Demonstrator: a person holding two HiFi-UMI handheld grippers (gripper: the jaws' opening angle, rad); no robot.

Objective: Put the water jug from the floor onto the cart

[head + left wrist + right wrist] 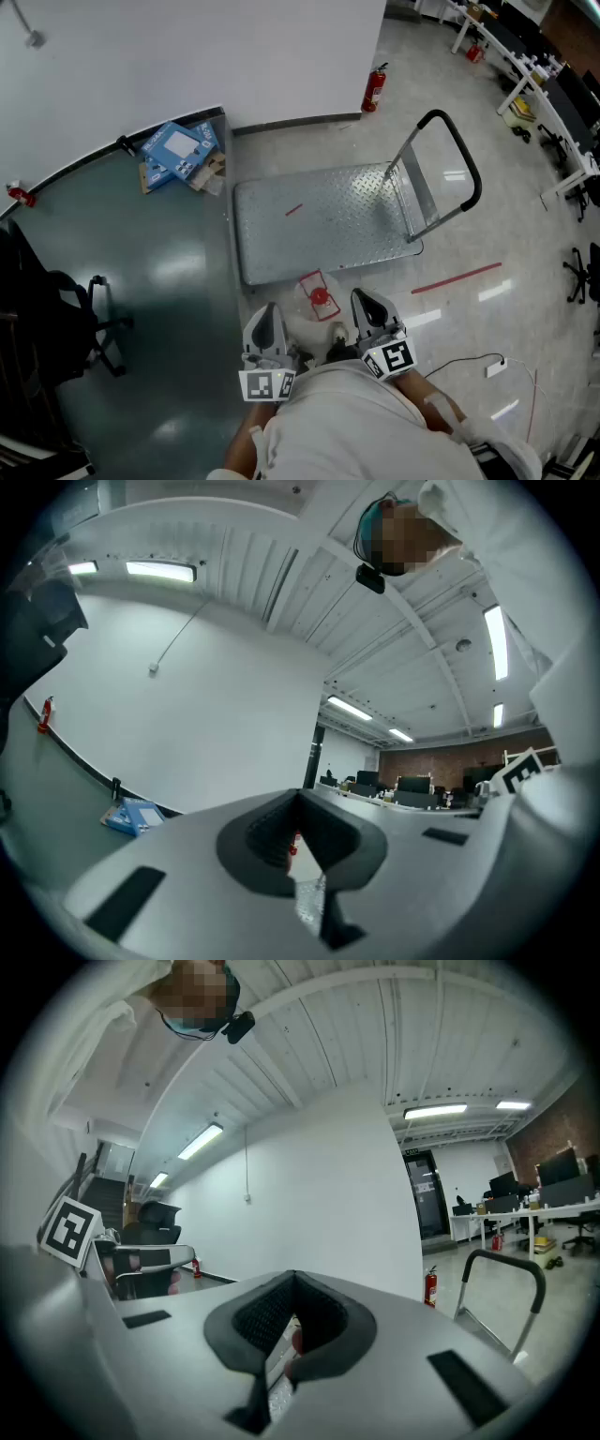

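The water jug (317,302), clear plastic with a red cap and a red-edged label, stands on the floor just in front of the cart (319,220). The cart is a low flat platform of ribbed metal with a black push handle (450,155) at its right end; its deck is bare. My left gripper (270,313) is close beside the jug's left side and my right gripper (362,300) close beside its right side. Both point level toward the cart. In the gripper views the left gripper (300,799) and the right gripper (292,1279) each have their jaws together with nothing gripped.
A white wall runs behind the cart, with a red fire extinguisher (374,88) at its foot. Blue boxes (178,152) lie at the wall's left corner. A black office chair (56,319) stands at the left. Desks (525,56) and a cable (487,361) are at the right.
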